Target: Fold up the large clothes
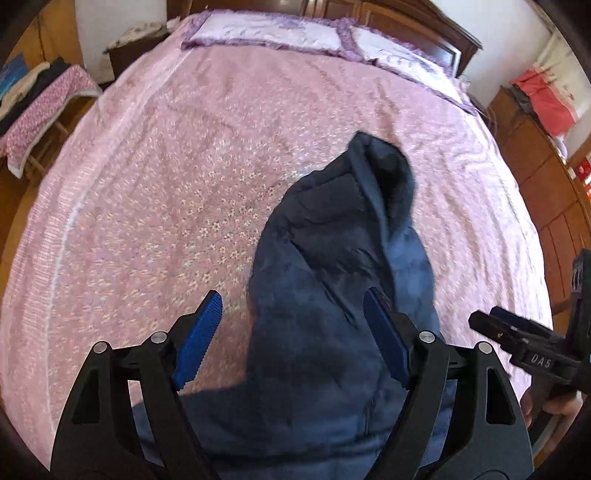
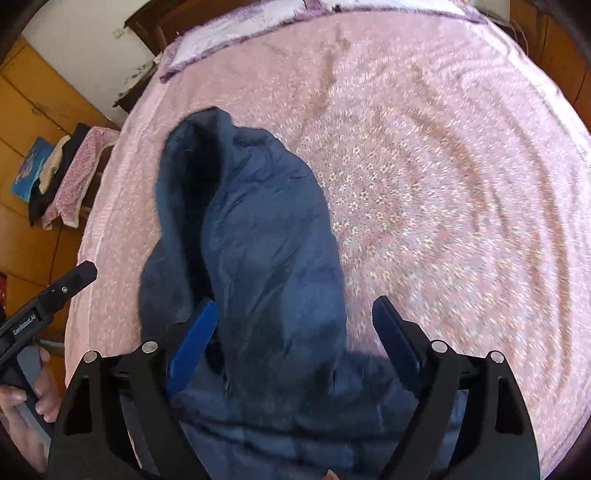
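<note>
Near end of the dark blue jacket (image 1: pixel 332 295) cut off by the bottom edge, partly hidden behind the black gripper arms. Bedspread (image 2: pixel 461 184) flowers smeared by blur. Clothes heap on the chair (image 1: pixel 40 107) too small to sort out.

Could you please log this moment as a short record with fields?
surface: bed with pink floral cover
garment: dark blue jacket, heaped and unfolded near the close edge
left gripper: open, above the jacket, nothing pinched
right gripper: open, above the jacket, nothing pinched
background: pillows at the head; clothes pile beside the bed
fold: not yet begun
</note>
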The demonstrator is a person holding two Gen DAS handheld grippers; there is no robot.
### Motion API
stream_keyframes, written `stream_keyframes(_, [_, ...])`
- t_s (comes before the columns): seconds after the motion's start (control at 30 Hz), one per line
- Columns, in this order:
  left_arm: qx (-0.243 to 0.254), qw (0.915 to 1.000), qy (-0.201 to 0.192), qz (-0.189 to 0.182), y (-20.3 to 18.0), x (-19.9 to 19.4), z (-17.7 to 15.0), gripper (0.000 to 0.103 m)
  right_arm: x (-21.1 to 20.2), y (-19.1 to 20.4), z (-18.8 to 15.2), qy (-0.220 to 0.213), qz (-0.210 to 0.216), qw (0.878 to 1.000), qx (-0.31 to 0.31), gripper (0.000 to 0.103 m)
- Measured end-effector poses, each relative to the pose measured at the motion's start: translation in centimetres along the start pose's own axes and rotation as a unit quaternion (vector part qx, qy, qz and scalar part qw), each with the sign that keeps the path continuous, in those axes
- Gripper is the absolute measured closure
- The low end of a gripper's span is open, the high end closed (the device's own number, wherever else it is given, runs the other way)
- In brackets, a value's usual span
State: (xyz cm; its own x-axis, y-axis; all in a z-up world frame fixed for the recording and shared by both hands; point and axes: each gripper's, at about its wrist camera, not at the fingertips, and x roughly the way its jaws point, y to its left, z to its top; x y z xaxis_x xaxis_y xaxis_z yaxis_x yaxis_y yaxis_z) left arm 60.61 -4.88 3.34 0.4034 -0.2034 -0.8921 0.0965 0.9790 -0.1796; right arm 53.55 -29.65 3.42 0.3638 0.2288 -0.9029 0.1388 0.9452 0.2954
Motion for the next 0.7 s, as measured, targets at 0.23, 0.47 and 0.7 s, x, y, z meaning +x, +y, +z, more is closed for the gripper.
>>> stream_keyframes(0.23, [-0.050, 0.9963, 0.068, 0.019, 1.6, 8.4, 0.9, 0.025, 6.4, -1.6, 2.3, 0.041, 0.024, 0.998, 0.038, 0.020])
stream_keyframes(0.47, [-0.076, 0.9923, 0.098, 0.003, 2.2, 12.6, 1.0, 0.025, 9.8, -2.1, 3.0, 0.062, 0.027, 0.997, 0.043, 0.024])
stream_keyframes(0.7, [-0.053, 0.9916, 0.118, -0.002, 0.8, 14.9, 0.7, 0.084, 11.4, -2.0, 2.2, 0.074, 0.049, 0.996, 0.033, 0.074])
